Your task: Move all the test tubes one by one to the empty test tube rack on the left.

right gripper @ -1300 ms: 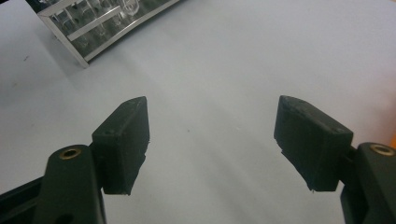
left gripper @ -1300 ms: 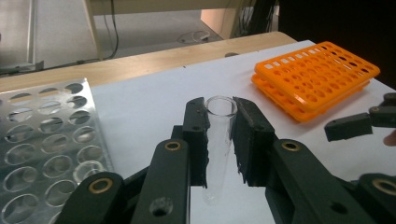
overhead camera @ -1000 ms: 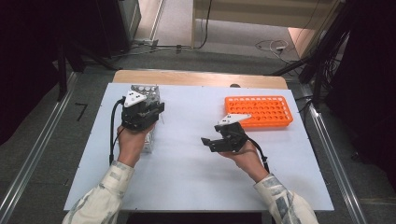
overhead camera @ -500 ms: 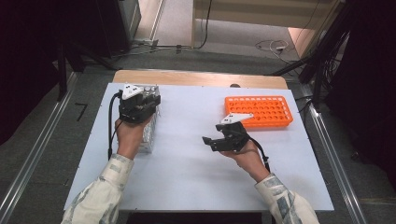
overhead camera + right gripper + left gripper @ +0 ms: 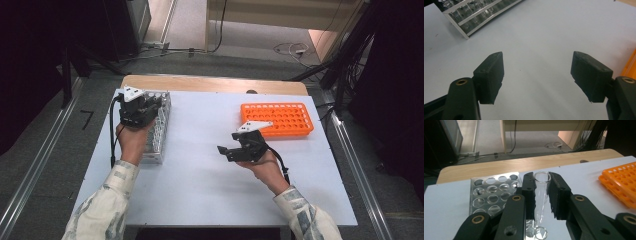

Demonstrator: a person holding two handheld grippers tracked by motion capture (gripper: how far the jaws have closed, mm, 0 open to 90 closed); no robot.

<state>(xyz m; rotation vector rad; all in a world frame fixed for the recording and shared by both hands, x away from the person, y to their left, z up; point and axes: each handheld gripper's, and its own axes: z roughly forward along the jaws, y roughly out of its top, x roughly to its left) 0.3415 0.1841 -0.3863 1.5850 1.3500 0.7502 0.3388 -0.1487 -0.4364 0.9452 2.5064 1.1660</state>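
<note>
One white table [image 5: 200, 185] carries two racks, and two grippers work over it. The metal rack [image 5: 491, 195] is one piece, silvery, with round holes in rows; it lies just left of and under the left gripper's jaws in the left gripper view, and most of its visible holes show bare metal rings with nothing standing proud of them. In the right gripper view the same rack's side sits well beyond the jaws at the upper left, with clear glass showing between its bars, though the number of tubes there cannot be told. The orange rack [image 5: 276, 119] is also one piece, a grid of many small holes, all of them looking empty; it lies just beyond the right gripper [image 5: 230, 151] in the high view.

The left gripper [image 5: 541, 192] has its jaws closed on one clear glass tube [image 5: 542, 185], held upright between the pads with its open rim level with the jaw tips. A second round glass rim [image 5: 540, 233] shows below the jaws, near their base. The right gripper's jaws stand wide apart with only bare table between them
</note>
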